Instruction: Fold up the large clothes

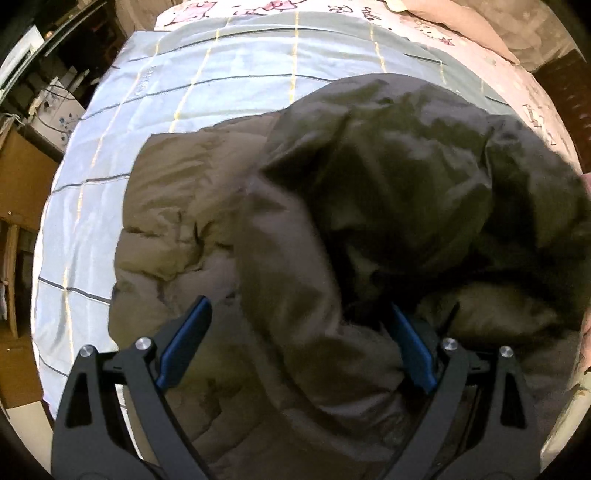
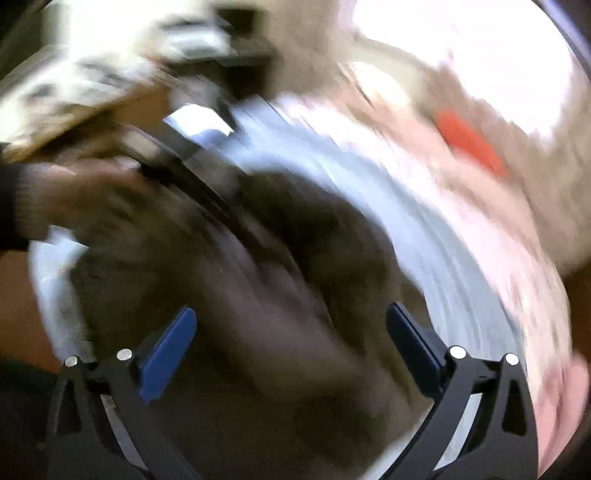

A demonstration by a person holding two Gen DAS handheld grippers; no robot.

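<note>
mid-fold on olive puffer jacket (image 1: 332,229) heaped on plaid blue sheet (image 1: 110,192), left gripper (image 1: 299,347) spread wide over a fold, right gripper (image 2: 291,350) spread too though badly blurred; best to pinch one thick edge before pulling across.

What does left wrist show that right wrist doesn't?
Left wrist only: sharp detail, meaning the quilted olive jacket bunched on the checked blue sheet, plus the pink printed bedding beyond.

Right wrist only: heavy motion blur, an orange-red smear, and a hand at left.

Both: the jacket over the sheet, and each gripper, left and right, with jaws wide open.
</note>
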